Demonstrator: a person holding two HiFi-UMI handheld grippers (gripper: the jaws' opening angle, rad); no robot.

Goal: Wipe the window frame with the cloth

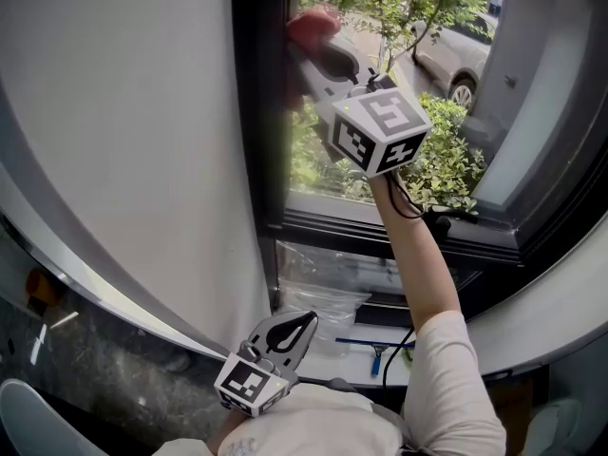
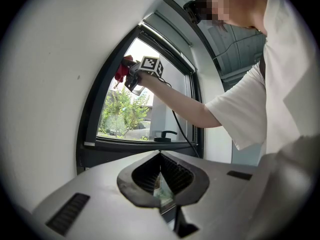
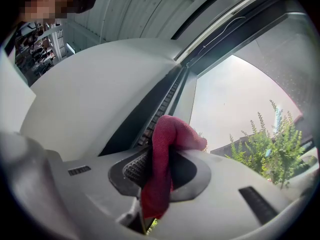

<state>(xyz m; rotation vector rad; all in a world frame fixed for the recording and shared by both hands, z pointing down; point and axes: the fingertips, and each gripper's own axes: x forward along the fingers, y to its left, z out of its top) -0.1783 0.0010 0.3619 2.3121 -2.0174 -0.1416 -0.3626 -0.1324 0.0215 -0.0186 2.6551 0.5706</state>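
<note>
A red cloth (image 3: 162, 159) is pinched in my right gripper (image 3: 161, 171), which is shut on it. The cloth's bunched end (image 1: 312, 25) presses against the dark left upright of the window frame (image 1: 258, 93), high up. The left gripper view shows the same cloth (image 2: 121, 71) held up at the frame's (image 2: 95, 101) upper left corner. My left gripper (image 1: 296, 334) hangs low near my body, jaws together with nothing between them, and points towards the window.
The black lower rail (image 1: 399, 226) carries a window handle (image 2: 164, 134). A white curved wall (image 1: 123, 141) lies left of the frame. Below the sill lie a clear plastic sheet (image 1: 328, 297) and a blue tool (image 1: 375, 345). Outside are shrubs (image 1: 446, 160) and a parked car (image 1: 456, 50).
</note>
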